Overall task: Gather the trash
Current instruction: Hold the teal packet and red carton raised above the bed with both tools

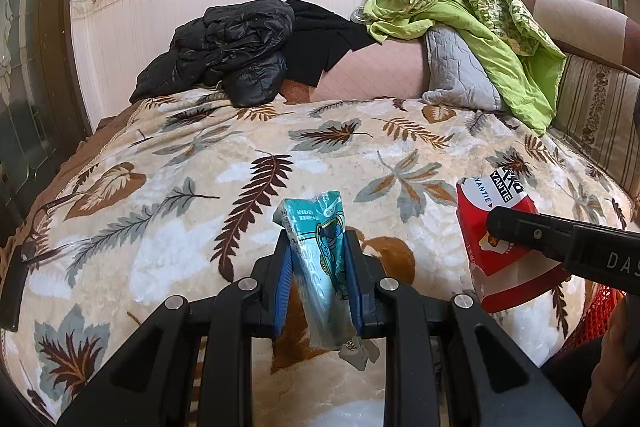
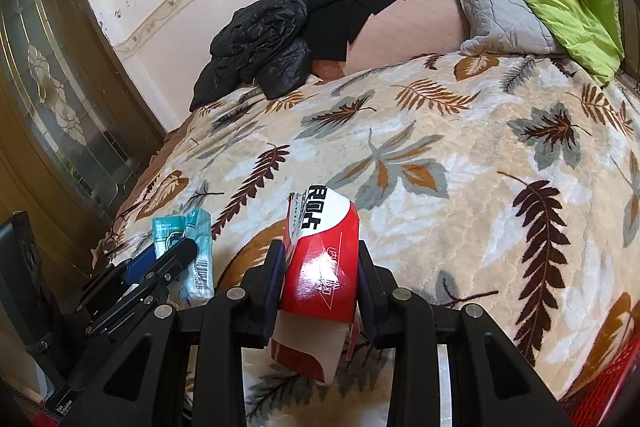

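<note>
Left claw [image 1: 320,259] pinches crinkled teal wrapper [image 1: 320,267]; right claw [image 2: 320,279] pinches glossy red carton [image 2: 320,267] (flattened), over plush leaf-print blanket [image 1: 200,155].

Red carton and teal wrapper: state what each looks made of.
Red carton: glossy coated cardboard, judging by the sheen on its face and the plain brown inside at its torn end. Teal wrapper: thin plastic film, probably, since it is crinkled, shiny and slightly translucent between the left gripper pads.
</note>
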A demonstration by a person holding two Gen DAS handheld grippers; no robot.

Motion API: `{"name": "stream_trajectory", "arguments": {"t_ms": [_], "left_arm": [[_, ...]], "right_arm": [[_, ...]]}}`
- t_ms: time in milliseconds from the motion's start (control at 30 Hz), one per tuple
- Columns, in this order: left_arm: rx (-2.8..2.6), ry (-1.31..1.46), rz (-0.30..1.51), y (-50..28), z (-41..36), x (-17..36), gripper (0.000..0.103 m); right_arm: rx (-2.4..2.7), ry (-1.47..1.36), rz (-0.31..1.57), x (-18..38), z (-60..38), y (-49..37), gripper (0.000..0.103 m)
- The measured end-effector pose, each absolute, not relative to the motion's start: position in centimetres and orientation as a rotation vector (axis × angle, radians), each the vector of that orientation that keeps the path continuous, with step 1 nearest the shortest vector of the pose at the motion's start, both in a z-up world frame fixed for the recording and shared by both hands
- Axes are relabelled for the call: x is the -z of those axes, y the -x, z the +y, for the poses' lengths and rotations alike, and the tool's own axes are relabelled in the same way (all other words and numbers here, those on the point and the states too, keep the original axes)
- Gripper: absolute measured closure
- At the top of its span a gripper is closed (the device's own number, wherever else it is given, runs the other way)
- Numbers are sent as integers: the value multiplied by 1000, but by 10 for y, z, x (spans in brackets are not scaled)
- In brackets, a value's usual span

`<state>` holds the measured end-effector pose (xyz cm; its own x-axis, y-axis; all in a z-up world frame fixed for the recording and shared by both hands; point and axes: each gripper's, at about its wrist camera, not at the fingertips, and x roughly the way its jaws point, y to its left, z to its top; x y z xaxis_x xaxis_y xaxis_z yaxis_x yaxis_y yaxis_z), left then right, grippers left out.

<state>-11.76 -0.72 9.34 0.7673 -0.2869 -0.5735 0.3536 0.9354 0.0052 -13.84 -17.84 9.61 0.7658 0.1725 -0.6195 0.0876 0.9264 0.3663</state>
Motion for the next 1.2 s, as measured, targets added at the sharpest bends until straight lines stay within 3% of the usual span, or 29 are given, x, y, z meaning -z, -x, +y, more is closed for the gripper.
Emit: {"name": "stream_trajectory", "arguments": {"t_ms": [1200], "left_arm": [[362,-150,574,126,-16,-100,80]], "right_arm": [[-40,-388,671,-104,-182,157,67]]}}
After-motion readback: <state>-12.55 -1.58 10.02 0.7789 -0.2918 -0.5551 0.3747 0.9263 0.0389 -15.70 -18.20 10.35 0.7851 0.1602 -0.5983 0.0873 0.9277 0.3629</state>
